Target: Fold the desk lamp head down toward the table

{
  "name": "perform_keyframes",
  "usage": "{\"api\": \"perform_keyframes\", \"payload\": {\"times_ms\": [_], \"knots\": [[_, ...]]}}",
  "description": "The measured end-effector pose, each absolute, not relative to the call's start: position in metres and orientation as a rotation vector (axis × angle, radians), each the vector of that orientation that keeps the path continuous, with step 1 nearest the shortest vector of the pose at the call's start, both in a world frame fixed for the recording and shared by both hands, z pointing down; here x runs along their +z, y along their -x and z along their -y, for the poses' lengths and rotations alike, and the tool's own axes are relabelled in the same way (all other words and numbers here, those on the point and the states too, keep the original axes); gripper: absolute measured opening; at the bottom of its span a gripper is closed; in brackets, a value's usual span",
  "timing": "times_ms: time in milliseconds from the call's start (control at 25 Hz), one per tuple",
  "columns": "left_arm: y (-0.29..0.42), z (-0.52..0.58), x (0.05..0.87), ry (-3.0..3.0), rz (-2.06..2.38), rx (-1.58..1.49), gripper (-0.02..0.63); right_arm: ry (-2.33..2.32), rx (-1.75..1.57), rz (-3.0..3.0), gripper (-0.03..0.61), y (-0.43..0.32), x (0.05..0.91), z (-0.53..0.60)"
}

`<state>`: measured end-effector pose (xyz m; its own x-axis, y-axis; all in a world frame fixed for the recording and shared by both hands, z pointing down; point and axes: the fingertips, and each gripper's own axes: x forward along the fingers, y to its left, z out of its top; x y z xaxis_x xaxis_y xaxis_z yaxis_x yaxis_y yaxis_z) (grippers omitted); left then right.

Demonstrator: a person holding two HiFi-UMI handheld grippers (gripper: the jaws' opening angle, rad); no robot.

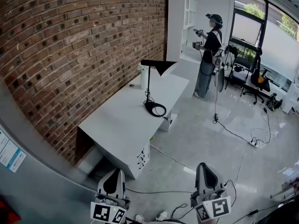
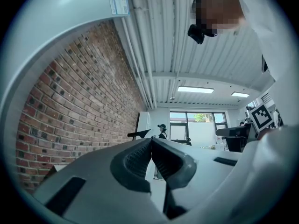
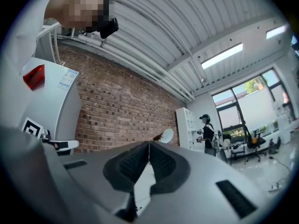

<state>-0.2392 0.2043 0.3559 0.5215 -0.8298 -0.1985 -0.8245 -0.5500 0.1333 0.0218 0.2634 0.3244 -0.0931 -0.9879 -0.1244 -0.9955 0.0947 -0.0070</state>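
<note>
Right, the brick wall (image 1: 70,41) fills our left, and the white tabletop (image 1: 117,120) runs lengthwise along it, its far end reaching toward the white shelf unit (image 1: 182,22). Its other long edge faces the open floor (image 1: 201,125), wide, with thin cables (image 1: 233,133) trailing across it. Another person (image 1: 209,50) stands by the shelf unit, well beyond the tabletop. The desk lamp (image 1: 149,91) stands on the tabletop's far half, its round base (image 1: 155,109) just inside the floor-side edge, with plain white surface stretching toward the near corner. Its stem (image 1: 148,80) is upright, long axis vertical. The head (image 1: 158,64) lies level on top, running from the wall side out to the shade on the floor side. Our left tongs (image 1: 113,181) and right tongs (image 1: 205,174) sit low, over the floor short of the near corner and well apart from the lamp. Both are pressed together with nothing between them.
</note>
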Motion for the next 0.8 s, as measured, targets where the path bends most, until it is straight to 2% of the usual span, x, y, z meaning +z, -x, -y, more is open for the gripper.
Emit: {"api": "perform_keyframes", "payload": {"times_ms": [800], "knots": [[0.183,-0.189,0.366,-2.72,1.511,-0.304,0.008,1.957,0.119,-2.329,0.018,-0.071,0.335,-0.244]]}}
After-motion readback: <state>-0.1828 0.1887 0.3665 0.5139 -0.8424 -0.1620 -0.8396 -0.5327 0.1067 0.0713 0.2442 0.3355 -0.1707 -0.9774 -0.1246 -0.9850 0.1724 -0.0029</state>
